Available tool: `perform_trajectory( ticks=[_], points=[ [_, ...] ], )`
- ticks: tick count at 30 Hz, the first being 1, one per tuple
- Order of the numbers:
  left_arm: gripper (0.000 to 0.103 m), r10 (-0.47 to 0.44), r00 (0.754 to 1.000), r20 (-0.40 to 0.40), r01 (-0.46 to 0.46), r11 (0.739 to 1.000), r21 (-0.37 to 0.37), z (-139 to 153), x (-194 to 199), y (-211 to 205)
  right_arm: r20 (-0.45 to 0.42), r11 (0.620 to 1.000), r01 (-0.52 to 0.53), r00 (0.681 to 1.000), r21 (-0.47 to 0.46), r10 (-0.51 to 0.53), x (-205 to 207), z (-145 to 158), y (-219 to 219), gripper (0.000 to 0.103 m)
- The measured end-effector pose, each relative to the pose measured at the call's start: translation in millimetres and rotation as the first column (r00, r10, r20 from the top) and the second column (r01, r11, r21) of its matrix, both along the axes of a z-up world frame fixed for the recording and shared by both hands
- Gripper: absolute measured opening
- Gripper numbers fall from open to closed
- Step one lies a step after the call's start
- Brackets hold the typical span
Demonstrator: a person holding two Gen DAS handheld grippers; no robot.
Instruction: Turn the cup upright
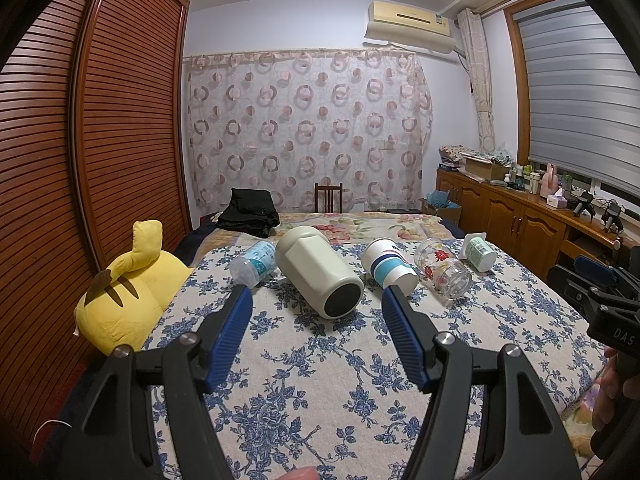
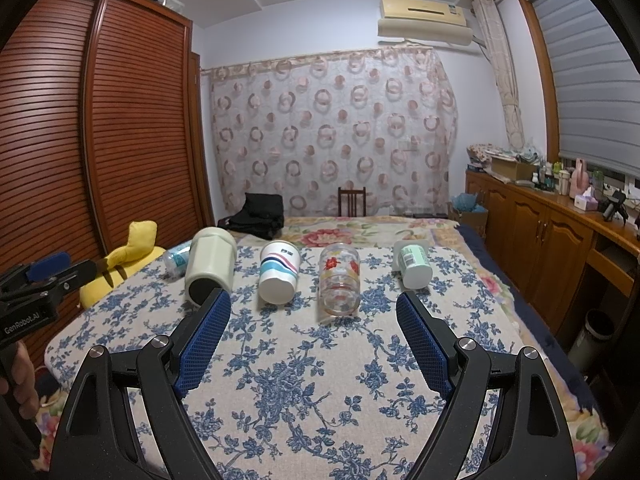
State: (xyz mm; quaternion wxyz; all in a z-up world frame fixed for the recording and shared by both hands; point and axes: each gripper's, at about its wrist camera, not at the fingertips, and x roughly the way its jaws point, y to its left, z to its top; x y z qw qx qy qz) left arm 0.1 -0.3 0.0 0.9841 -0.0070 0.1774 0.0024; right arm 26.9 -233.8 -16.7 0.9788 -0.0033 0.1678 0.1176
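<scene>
Cups lie on their sides in a row across the blue-flowered bedspread (image 2: 304,392), beyond both claws. The left claw (image 1: 316,300) is spread wide and holds nothing; its blue pads frame the cream tumbler (image 1: 318,270), whose dark base faces the camera just past the fingertips. The right claw (image 2: 314,304) is also wide open and empty, hovering over the bedspread with the glass cup (image 2: 339,278) between its fingertips in the view, though apart from both pads.

In the right wrist view the row runs from left to right: a clear plastic bottle (image 2: 178,258) partly hidden behind the cream tumbler (image 2: 210,266), then a white paper cup with blue and pink stripes (image 2: 278,272), then the glass cup printed with red flowers, then a small green and white cup (image 2: 414,262). All of them lie tipped over, bases or open ends toward the cameras, each apart from its neighbour except the bottle, which sits just beside the tumbler.

In the left wrist view the same row shows the bottle (image 1: 254,264), the paper cup (image 1: 388,266), the glass cup (image 1: 442,270) and the green cup (image 1: 480,252).

A yellow plush toy (image 1: 128,284) rests at the left edge of the bed, next to a slatted wooden wardrobe (image 1: 120,120). Folded black clothing (image 1: 250,214) lies further back on the bed.
</scene>
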Motion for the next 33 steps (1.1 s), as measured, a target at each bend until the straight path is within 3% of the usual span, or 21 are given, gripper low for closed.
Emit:
perform_trajectory(
  ticks=[21,33],
  points=[
    [0.067,0.0,1.0,-0.001,0.0,1.0,-0.002,0,0,0,-0.001,1.0,0.0,1.0,-0.001,0.0,0,0,0,0.087],
    [0.067,-0.045,0.995,-0.089,0.047,0.999,0.021,-21,33,-14,-0.055,1.0,0.007,0.998,-0.03,-0.009,20,-11,-11,0.087]
  ],
)
